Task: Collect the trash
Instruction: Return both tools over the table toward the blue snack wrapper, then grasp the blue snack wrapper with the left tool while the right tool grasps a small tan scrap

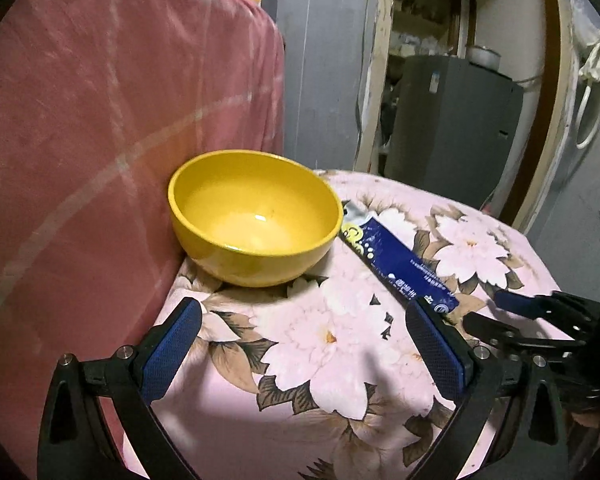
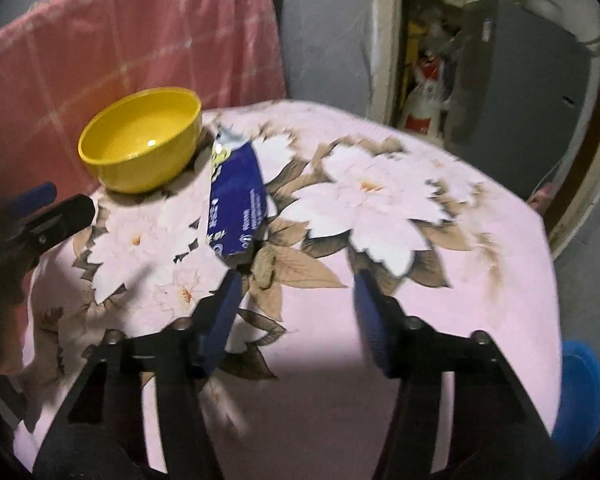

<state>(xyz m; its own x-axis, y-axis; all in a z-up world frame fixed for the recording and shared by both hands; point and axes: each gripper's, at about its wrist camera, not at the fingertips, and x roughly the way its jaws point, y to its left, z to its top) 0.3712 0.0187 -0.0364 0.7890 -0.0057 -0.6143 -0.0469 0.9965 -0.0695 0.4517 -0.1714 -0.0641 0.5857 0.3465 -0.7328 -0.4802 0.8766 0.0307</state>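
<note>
Approaching the blue wrapper (image 2: 236,196) with parted, empty jaws, the right gripper (image 2: 296,312) must next straddle it, while the left gripper (image 1: 304,352) waits wide open near the yellow bowl (image 1: 256,216).

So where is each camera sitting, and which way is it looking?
Left wrist view: sits on the left gripper, looking forward and down at the yellow bowl and blue wrapper on the flowered cloth; its own open fingers show, plus the right gripper at the right edge.
Right wrist view: sits on the right gripper, looking down at the blue wrapper; its own open fingers show, with the left gripper's finger at the left edge.
Shared: bowl, wrapper, cloth, pink blanket.
</note>
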